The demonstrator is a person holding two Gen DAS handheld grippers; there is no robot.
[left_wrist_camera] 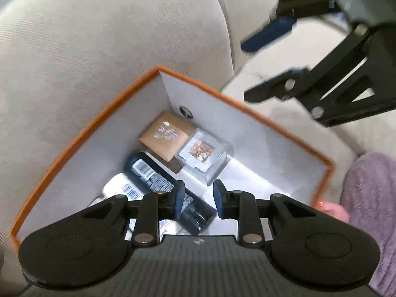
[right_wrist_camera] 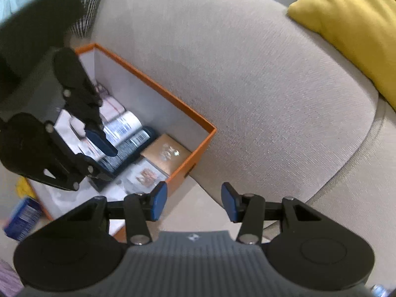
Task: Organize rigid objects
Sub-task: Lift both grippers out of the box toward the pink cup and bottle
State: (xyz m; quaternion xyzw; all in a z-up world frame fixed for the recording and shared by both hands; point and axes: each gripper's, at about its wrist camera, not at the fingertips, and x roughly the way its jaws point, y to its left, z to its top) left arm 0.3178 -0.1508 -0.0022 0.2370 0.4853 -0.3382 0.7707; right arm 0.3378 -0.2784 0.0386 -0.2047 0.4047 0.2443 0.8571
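Left wrist view: an orange-rimmed box (left_wrist_camera: 116,113) with white inner walls stands on a beige sofa (left_wrist_camera: 111,24), one corner against the backrest. Inside the box, nearest that corner, lies a tan packet (left_wrist_camera: 167,133); touching it, a clear plastic case (left_wrist_camera: 204,156); beside these, a dark bottle (left_wrist_camera: 158,180) lies flat with a white bottle (left_wrist_camera: 123,188) alongside. The left gripper (left_wrist_camera: 198,196) hovers above the box interior, its jaws narrow and holding nothing, the dark bottle visible below the gap. The right gripper (left_wrist_camera: 269,66) hangs above and outside the box's far wall, blurred. Right wrist view: the right gripper (right_wrist_camera: 194,201) has its jaws moderately wide and empty, over the sofa seat just beside the box's end wall (right_wrist_camera: 185,170). A yellow cushion (right_wrist_camera: 351,24) rests on the backrest, well apart from the box. A blue package (right_wrist_camera: 22,217) lies outside the box.
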